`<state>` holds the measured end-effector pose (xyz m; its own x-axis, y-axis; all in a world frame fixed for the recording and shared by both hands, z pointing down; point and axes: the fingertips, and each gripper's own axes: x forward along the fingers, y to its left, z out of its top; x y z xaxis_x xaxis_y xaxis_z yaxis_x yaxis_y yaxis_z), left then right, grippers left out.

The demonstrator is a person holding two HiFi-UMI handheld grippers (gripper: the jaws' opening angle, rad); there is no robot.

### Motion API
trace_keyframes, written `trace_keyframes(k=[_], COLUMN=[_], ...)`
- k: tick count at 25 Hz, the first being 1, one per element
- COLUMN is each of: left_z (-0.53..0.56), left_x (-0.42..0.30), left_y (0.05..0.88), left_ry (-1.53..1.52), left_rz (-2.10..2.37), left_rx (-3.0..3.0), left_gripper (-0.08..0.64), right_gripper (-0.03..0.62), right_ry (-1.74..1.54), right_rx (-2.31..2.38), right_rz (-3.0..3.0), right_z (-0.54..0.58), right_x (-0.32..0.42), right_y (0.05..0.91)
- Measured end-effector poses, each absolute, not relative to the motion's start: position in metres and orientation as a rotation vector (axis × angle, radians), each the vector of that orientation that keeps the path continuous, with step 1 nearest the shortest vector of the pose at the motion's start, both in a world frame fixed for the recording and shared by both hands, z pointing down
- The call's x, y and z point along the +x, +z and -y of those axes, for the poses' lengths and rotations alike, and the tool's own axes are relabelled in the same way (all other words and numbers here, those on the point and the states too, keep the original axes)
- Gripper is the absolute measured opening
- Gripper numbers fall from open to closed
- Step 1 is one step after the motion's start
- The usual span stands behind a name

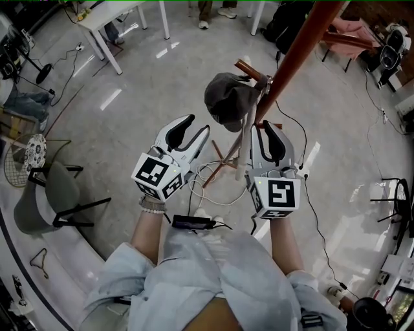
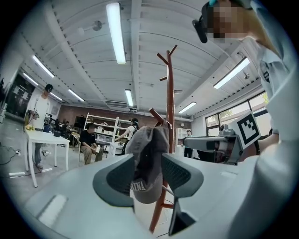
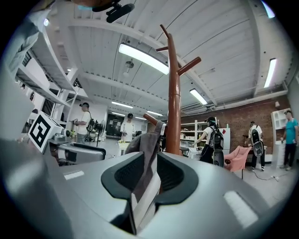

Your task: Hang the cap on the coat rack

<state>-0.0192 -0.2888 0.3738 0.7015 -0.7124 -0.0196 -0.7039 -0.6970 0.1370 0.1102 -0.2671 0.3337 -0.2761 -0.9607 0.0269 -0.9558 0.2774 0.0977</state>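
Note:
A dark grey cap (image 1: 226, 97) hangs on a low peg of the brown coat rack (image 1: 294, 52). My left gripper (image 1: 198, 124) stands open just short of the cap, apart from it. In the left gripper view the cap (image 2: 147, 158) shows beyond the spread jaws, in front of the rack's pole (image 2: 169, 116). My right gripper (image 1: 266, 124) is beside the pole, jaws close together. In the right gripper view the cap's long strap (image 3: 145, 191) runs between the pads and fills the gap. The strap (image 1: 246, 149) trails down from the cap.
The rack's legs and loose cables (image 1: 213, 181) lie on the floor under my hands, with a black device (image 1: 191, 222) close by. A grey chair (image 1: 45, 194) is at left, a white table (image 1: 110, 16) at the back left, a pink chair (image 1: 352, 32) at the back right. People stand around the room.

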Motion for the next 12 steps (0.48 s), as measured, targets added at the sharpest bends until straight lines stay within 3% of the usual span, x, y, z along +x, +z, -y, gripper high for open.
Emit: trace_keyframes(k=[7,12], left_z=[0.270,0.252], left_x=[-0.014,-0.008], left_y=[0.346,0.324], left_ry=[-0.171,-0.231], left_rz=[1.185,1.174], left_rx=[2.816,2.834], left_gripper=[0.152,0.089], right_gripper=[0.058,0.032], right_ry=[-0.110,-0.137], right_rx=[1.862,1.847], right_rz=[2.460,2.468], right_z=[0.248,0.232], right_x=[0.119,0.120], right_y=[0.326,0.313])
